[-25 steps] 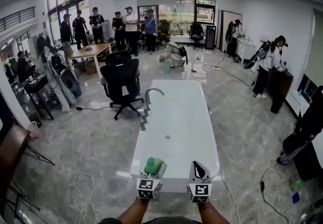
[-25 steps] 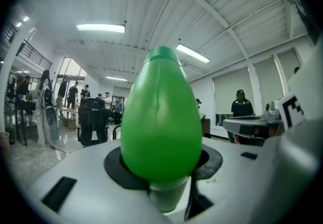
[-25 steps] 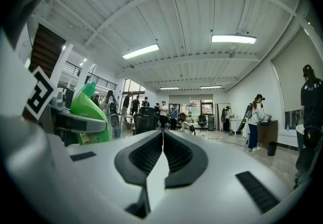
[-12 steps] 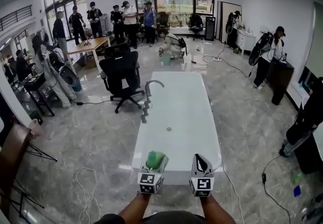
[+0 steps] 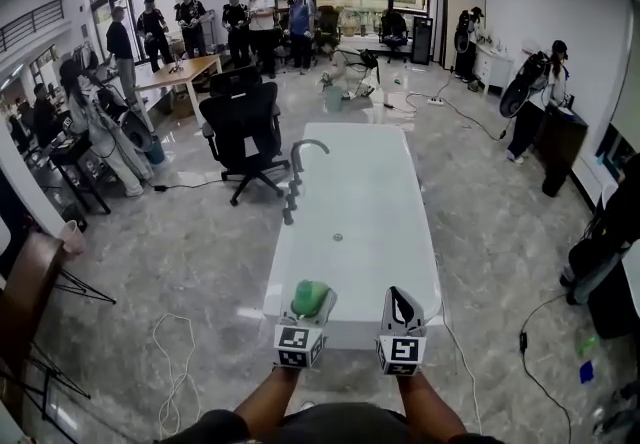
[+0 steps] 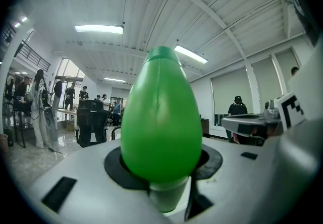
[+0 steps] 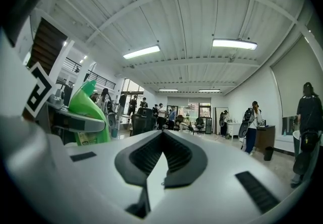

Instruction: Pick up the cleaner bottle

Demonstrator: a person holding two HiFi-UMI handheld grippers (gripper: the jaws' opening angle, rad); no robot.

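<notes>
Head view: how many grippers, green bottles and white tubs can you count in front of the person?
Grippers: 2, the left gripper and the right gripper
Green bottles: 1, the green bottle in the left gripper
White tubs: 1, the white tub
Total: 4

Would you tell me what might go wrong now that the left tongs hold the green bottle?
Only the left tongs grip the smooth, rounded cleaner bottle, so it might slip and fall onto the edge of the white tub or the hard floor. The shut, empty right tongs hang close beside it and could knock it.
</notes>
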